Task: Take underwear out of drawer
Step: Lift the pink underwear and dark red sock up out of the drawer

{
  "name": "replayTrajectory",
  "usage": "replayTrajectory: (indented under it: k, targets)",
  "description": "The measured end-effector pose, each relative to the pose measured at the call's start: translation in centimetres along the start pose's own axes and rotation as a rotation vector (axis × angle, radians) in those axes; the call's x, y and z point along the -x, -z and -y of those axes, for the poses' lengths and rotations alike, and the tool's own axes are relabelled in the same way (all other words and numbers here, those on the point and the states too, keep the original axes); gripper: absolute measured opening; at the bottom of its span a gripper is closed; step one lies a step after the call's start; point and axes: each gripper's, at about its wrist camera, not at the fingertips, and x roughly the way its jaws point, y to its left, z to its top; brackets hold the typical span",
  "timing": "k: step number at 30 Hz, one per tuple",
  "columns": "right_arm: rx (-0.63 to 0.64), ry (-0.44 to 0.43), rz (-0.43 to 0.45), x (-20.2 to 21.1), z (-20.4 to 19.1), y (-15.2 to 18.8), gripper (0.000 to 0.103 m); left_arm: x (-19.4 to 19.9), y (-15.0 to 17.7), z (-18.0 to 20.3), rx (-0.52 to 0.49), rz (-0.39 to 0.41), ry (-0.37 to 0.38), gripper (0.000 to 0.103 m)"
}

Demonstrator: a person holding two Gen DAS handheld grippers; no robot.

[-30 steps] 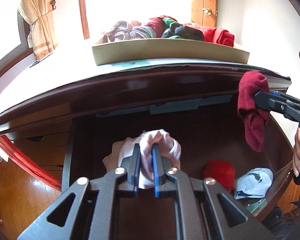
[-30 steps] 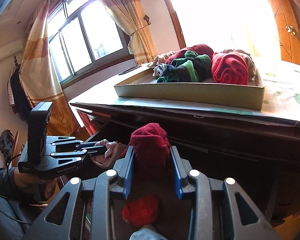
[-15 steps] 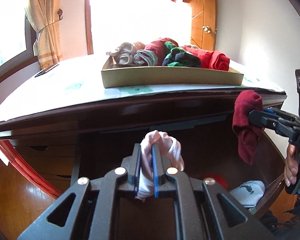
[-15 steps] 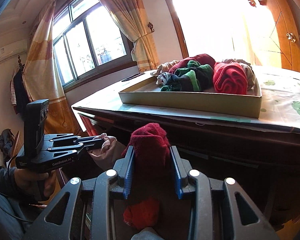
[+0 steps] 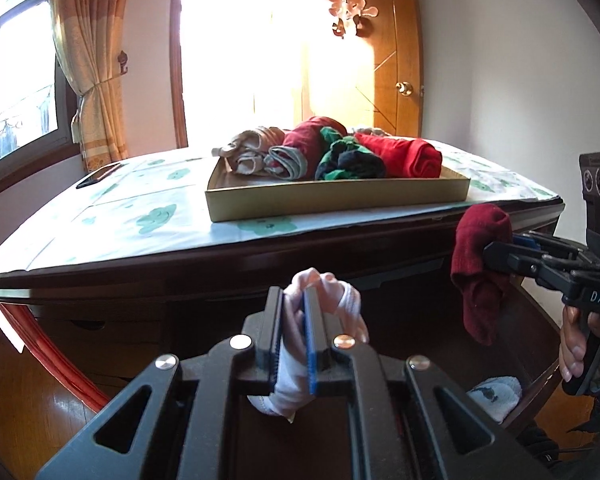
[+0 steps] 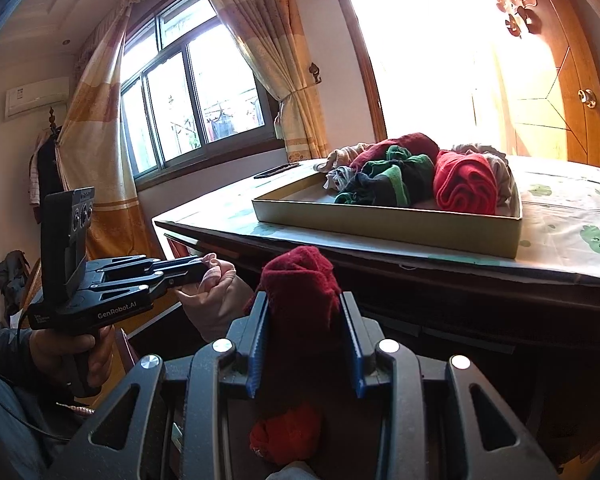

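My left gripper (image 5: 293, 300) is shut on pink underwear (image 5: 340, 300), held above the open dark drawer (image 5: 532, 320), just below the tabletop edge. It also shows in the right wrist view (image 6: 198, 274) with the pink underwear (image 6: 220, 280). My right gripper (image 6: 302, 304) is shut on dark red underwear (image 6: 300, 280), also lifted over the drawer; it shows at the right of the left wrist view (image 5: 488, 256), with the dark red underwear (image 5: 476, 264) hanging down. A bright red piece (image 6: 286, 434) and a white-grey piece (image 5: 496, 394) lie in the drawer.
A shallow cardboard tray (image 5: 340, 198) on the table's patterned cloth (image 5: 156, 216) holds several rolled garments, red, green and grey. A dark phone (image 5: 98, 175) lies far left on the table. Curtain, window and wooden door stand behind. Wooden floor lies at lower left.
Both grippers have risen out of the drawer with their underwear, from deep inside it to near tabletop level. The tray top has come into fuller view.
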Motion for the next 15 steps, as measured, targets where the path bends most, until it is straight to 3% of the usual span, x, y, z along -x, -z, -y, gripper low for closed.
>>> replayTrajectory:
  k: [7, 13, 15]
  targets:
    - [0.015, 0.001, 0.020, 0.40, -0.29, 0.03, 0.036, 0.81, -0.31, 0.16, -0.020, 0.042, -0.006, 0.004]
    - [0.012, 0.003, 0.005, 0.12, -0.29, -0.01, 0.036, 0.41, -0.01, -0.32, -0.008, 0.018, -0.004, 0.004]
    - [0.013, 0.003, 0.005, 0.09, -0.32, 0.02, 0.036, -0.19, 0.11, -0.19, -0.022, -0.027, 0.027, 0.004]
